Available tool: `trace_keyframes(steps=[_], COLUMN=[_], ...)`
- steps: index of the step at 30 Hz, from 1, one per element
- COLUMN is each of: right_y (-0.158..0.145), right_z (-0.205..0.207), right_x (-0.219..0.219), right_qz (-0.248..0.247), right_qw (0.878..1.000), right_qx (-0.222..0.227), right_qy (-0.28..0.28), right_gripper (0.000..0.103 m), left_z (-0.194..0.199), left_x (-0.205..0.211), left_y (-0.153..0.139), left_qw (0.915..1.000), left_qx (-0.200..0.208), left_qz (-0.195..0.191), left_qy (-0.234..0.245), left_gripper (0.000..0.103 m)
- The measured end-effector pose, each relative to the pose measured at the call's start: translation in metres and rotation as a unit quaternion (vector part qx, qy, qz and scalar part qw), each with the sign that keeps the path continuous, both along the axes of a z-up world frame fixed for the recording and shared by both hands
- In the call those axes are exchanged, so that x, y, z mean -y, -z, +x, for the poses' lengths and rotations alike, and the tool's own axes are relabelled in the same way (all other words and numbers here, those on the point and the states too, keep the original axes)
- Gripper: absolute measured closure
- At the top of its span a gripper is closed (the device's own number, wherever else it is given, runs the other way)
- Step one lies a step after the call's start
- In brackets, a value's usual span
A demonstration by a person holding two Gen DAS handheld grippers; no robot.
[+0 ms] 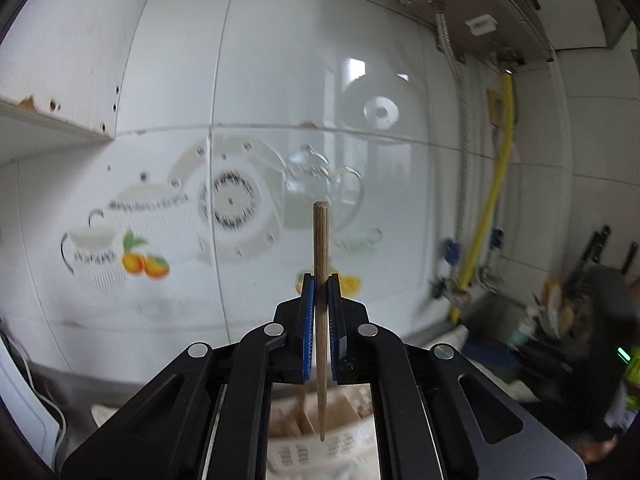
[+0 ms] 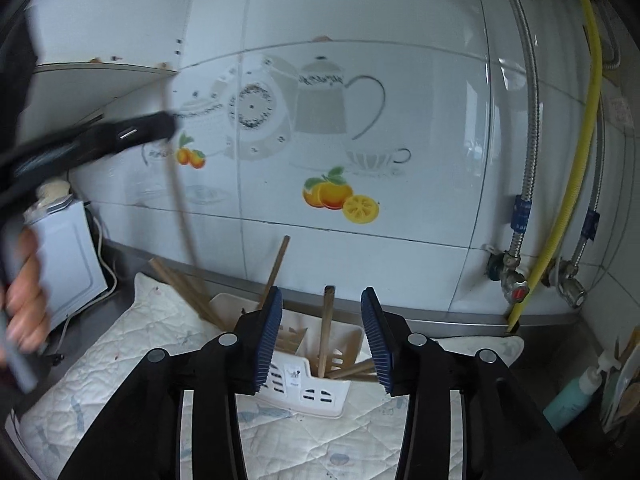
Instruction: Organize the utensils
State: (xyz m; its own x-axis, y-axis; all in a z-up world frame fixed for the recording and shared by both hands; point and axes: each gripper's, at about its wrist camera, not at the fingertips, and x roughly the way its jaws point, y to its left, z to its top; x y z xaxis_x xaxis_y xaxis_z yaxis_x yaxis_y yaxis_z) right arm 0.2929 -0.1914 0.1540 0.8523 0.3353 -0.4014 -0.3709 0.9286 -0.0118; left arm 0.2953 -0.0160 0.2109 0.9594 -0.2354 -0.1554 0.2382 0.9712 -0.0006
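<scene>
Two claws, left claw (image 1: 320, 296) pinching chopstick (image 1: 320, 240), right claw (image 2: 322, 320) released over quilted mat (image 2: 120, 344), tiled wall (image 2: 400, 20).

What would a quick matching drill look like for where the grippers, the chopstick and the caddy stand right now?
Things:
1. left gripper
2. right gripper
3. wooden chopstick
4. white utensil caddy

States:
A. open, nothing between its fingers
B. sits on the quilted mat
C. shut on a stick
D. upright, pinched between blue pads

Pairs: 1-C, 2-A, 3-D, 4-B

Left gripper (image 1: 321, 292) pinched closed, raised, seemingly level; right gripper (image 2: 322, 320) spread wide.
</scene>
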Motion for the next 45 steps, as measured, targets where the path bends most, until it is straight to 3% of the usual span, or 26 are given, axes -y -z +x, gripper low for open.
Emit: trace_keyframes(steps=[4, 10, 15, 19, 21, 24, 25, 27, 33, 35, 45], right_y=[0.004, 0.017, 0.030, 0.037, 0.039, 0.042, 0.044, 0.047, 0.060, 0.065, 0.089], right_z=[-0.013, -0.020, -0.026, -0.034, -0.037, -0.046, -0.050, -0.059, -0.088, -0.098, -0.137], right_x=[0.000, 0.001, 0.001, 0.001, 0.002, 0.002, 0.002, 0.002, 0.006, 0.005, 0.008], right_qz=[-0.011, -0.007, 0.003, 0.003, 0.007, 0.017, 0.017, 0.019, 0.030, 0.026, 0.042], right_qw=[1.000, 1.000, 1.000, 1.000, 0.999, 0.999, 0.999, 0.999, 0.997, 0.997, 0.992], right_qx=[0.009, 0.002, -0.017, -0.026, -0.033, -0.044, -0.047, -0.051, -0.064, -0.070, -0.108], right_qy=[-0.013, -0.021, -0.021, -0.015, -0.011, -0.008, -0.005, 0.001, 0.018, 0.024, 0.049], right_gripper=[0.058, 0.055, 0.050, 0.045, 0.041, 0.037, 0.034, 0.029, 0.018, 0.015, 0.011], left_z=[0.020, 0.043, 0.050, 0.044, 0.037, 0.022, 0.015, 0.001, -0.050, -0.066, -0.142], left_x=[-0.004, -0.013, -0.020, -0.020, -0.020, -0.022, -0.023, -0.025, -0.035, -0.037, -0.050], left_y=[0.002, 0.031, 0.049, 0.052, 0.051, 0.049, 0.048, 0.047, 0.053, 0.057, 0.103], left_qw=[0.9998, 0.9985, 0.9966, 0.9965, 0.9965, 0.9967, 0.9970, 0.9971, 0.9974, 0.9973, 0.9945], left_qx=[-0.003, -0.042, -0.075, -0.078, -0.078, -0.074, -0.070, -0.068, -0.057, -0.056, -0.091], left_qz=[-0.009, -0.012, -0.017, -0.012, -0.011, -0.012, -0.013, -0.012, -0.014, -0.013, -0.021], left_qy=[-0.017, -0.033, -0.030, -0.028, -0.029, -0.031, -0.030, -0.031, -0.042, -0.045, -0.047], left_gripper=[0.098, 0.098, 0.098, 0.093, 0.087, 0.058, 0.056, 0.041, 0.011, 0.005, 0.005])
